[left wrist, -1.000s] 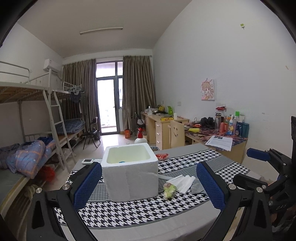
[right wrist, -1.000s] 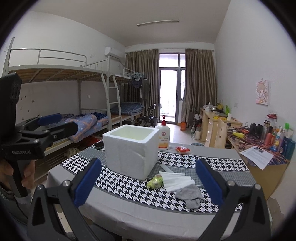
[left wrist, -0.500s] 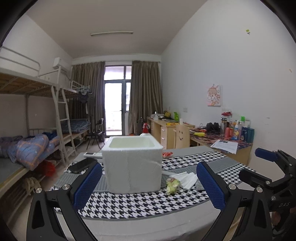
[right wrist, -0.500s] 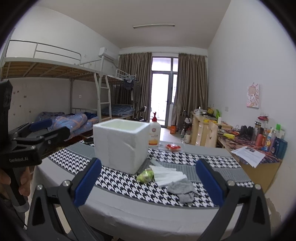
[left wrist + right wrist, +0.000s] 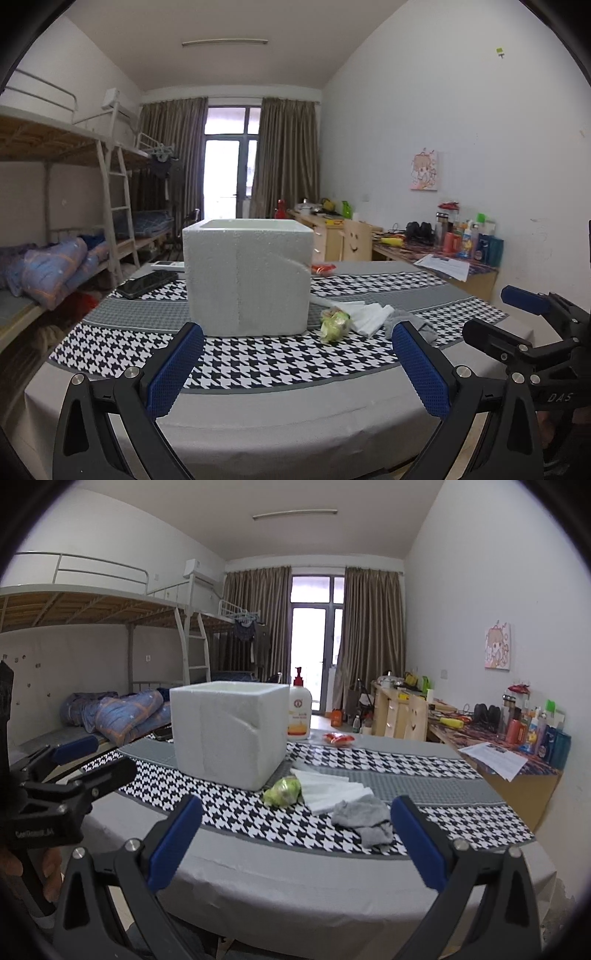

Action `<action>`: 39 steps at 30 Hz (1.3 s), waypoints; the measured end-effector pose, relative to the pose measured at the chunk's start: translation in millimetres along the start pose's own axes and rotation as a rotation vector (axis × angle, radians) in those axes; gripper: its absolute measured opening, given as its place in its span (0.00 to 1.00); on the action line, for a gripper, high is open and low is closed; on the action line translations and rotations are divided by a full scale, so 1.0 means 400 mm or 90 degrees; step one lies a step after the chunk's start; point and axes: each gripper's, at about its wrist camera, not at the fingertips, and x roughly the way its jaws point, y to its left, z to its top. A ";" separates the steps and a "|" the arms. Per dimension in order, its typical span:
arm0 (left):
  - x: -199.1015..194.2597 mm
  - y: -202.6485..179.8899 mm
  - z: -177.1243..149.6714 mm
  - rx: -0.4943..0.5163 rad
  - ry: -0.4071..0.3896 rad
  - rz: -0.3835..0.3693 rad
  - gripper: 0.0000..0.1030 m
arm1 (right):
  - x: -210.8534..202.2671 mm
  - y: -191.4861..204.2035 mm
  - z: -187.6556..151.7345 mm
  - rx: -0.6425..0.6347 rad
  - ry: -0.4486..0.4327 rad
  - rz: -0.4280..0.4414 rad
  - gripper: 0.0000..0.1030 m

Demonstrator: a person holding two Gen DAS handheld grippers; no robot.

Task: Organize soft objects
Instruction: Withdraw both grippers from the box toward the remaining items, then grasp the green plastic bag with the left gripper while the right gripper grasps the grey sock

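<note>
A white foam box [image 5: 248,277] stands open-topped on the houndstooth cloth; it also shows in the right wrist view [image 5: 229,731]. Right of it lie a green crumpled soft object [image 5: 334,322] [image 5: 282,792], a stack of white foam sheets [image 5: 369,314] [image 5: 332,788] and a grey cloth [image 5: 365,818] [image 5: 408,321]. My left gripper [image 5: 295,373] is open and empty, low at the table's near edge in front of the box. My right gripper [image 5: 295,842] is open and empty, near the table edge in front of the soft things.
A black phone [image 5: 146,283] and a remote [image 5: 166,264] lie left of the box. A lotion pump bottle [image 5: 299,710] and a red packet [image 5: 338,738] sit behind it. Bunk beds stand left, cluttered desks right.
Both grippers have dropped lower and nearer table level; the box's inside is no longer seen. Both stay open and empty.
</note>
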 end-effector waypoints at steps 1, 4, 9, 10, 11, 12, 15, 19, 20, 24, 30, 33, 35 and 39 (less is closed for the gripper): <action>-0.002 0.000 0.002 0.005 -0.002 0.002 0.99 | 0.001 0.000 -0.002 0.002 0.002 0.004 1.00; 0.001 -0.010 -0.001 0.015 -0.004 0.017 0.99 | 0.004 0.001 -0.008 0.003 0.003 0.002 1.00; 0.027 -0.011 -0.004 0.016 0.017 0.014 0.99 | 0.007 -0.006 -0.009 0.008 0.006 -0.007 1.00; 0.030 -0.011 -0.004 0.018 0.018 0.014 0.99 | 0.008 -0.008 -0.009 0.009 0.007 -0.008 1.00; 0.032 -0.013 -0.003 0.019 0.018 0.013 0.99 | 0.007 -0.012 -0.009 0.011 0.006 -0.011 1.00; 0.033 -0.013 -0.004 0.020 0.018 0.012 0.99 | 0.006 -0.015 -0.009 0.013 0.006 -0.010 1.00; 0.040 -0.022 -0.004 0.027 0.020 0.005 0.99 | 0.010 -0.021 -0.010 0.018 0.010 -0.012 1.00; 0.055 -0.031 -0.005 0.030 0.028 -0.002 0.99 | 0.011 -0.030 -0.012 0.022 0.012 -0.019 1.00; 0.060 -0.031 -0.004 0.029 0.033 -0.006 0.99 | 0.012 -0.033 -0.013 0.024 0.013 -0.020 1.00; 0.079 -0.043 -0.001 0.031 0.042 -0.022 0.99 | 0.012 -0.051 -0.013 0.027 0.019 -0.035 1.00; 0.113 -0.067 0.009 0.037 0.050 -0.057 0.99 | 0.011 -0.093 -0.014 0.033 0.024 -0.068 1.00; 0.137 -0.081 0.014 0.044 0.059 -0.072 0.99 | 0.025 -0.107 -0.018 0.036 0.033 -0.069 1.00; 0.162 -0.092 0.017 0.055 0.071 -0.073 0.99 | 0.041 -0.114 -0.019 0.033 0.039 -0.069 1.00; 0.207 -0.103 0.022 0.057 0.093 -0.095 0.99 | 0.075 -0.138 -0.019 0.042 0.058 -0.078 1.00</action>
